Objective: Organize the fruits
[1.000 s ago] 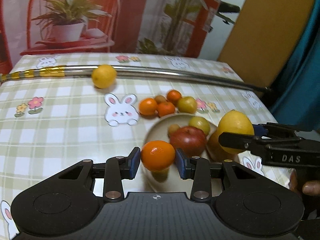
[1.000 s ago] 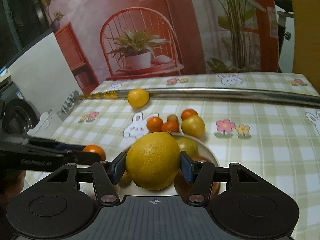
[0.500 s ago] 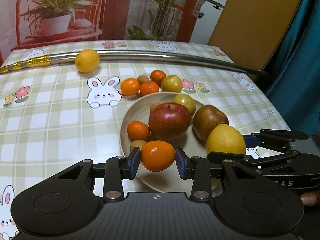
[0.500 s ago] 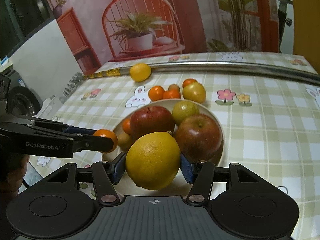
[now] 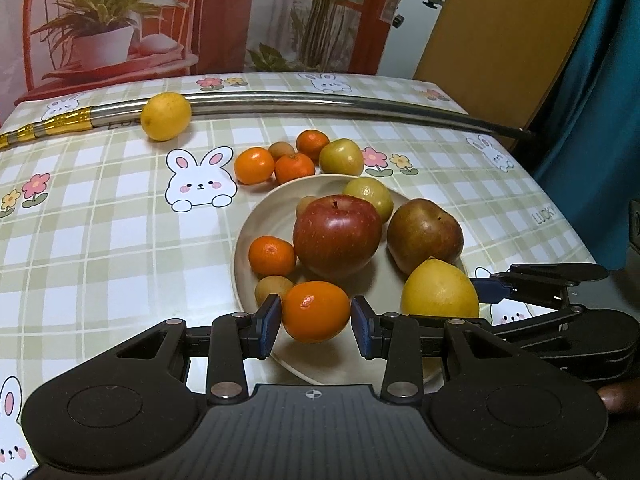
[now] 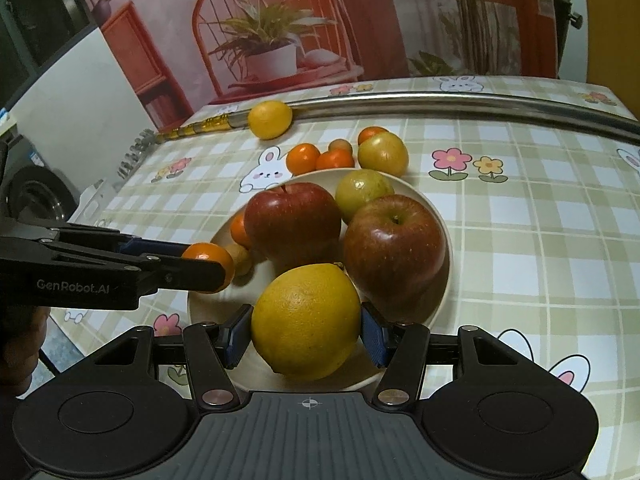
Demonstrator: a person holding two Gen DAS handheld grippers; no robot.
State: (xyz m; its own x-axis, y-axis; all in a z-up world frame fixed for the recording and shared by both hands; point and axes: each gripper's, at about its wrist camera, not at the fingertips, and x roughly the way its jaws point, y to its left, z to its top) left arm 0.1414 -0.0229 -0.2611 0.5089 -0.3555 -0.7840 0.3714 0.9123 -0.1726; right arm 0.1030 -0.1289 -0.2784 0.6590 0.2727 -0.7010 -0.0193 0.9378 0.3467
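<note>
Orange mandarin (image 5: 316, 311) sits clamped between the blue pads of the left claw (image 5: 316, 326), over the near-left part of the beige plate (image 5: 264, 208); can't tell if it touches the plate. Right claw (image 6: 306, 334) is closed on a big yellow citrus (image 6: 306, 320), pads pressed to both sides, at the plate's near edge just in front of a red apple (image 6: 394, 246).

On the plate: a second red apple (image 6: 292, 222), a green-yellow fruit (image 6: 362, 190) behind the two apples, a small mandarin (image 5: 272, 255) at the left side & a small tan fruit (image 5: 273, 288) next to the held mandarin.

Off the plate, on the checked bunny-print table (image 5: 100, 240): cluster just beyond the far rim w/ three mandarins (image 5: 254, 165), a small brownish fruit (image 5: 281, 149) & a greenish fruit (image 5: 341, 157). Further back, a yellow lemon (image 5: 166, 116) rests against a long metal rod (image 5: 320, 102) w/ gold-coloured end, lying across the table.

Both claws are close together, side by side over the plate's near half.
</note>
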